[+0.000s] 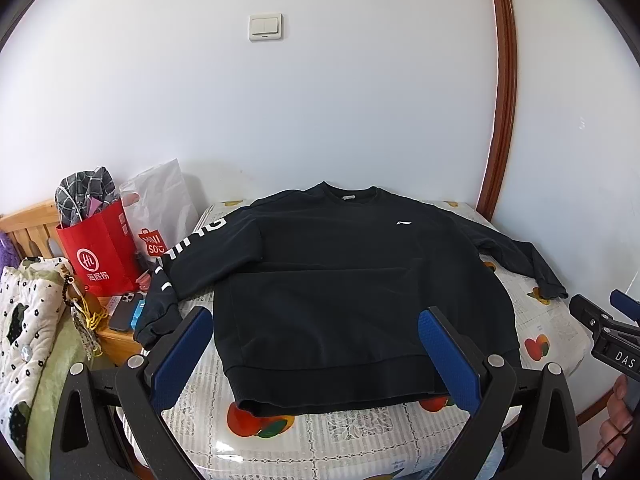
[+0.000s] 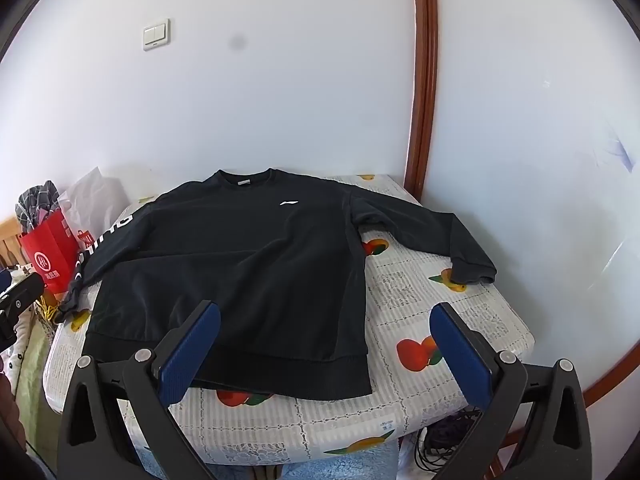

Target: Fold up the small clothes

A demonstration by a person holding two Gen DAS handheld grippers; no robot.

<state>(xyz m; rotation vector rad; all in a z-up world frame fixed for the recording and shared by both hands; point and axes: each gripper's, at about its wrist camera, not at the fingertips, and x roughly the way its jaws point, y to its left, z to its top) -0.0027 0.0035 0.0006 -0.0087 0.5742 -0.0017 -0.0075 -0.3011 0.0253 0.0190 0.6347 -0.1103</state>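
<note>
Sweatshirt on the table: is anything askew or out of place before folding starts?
Mostly fine: the black sweatshirt lies flat, front up. One oddity: the lettered sleeve hangs off the table's edge, while the plain sleeve rests fully on it.

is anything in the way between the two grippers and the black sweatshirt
Nothing visible. The black sweatshirt lies flat on the table; left gripper and right gripper hover open over its hem.
</note>
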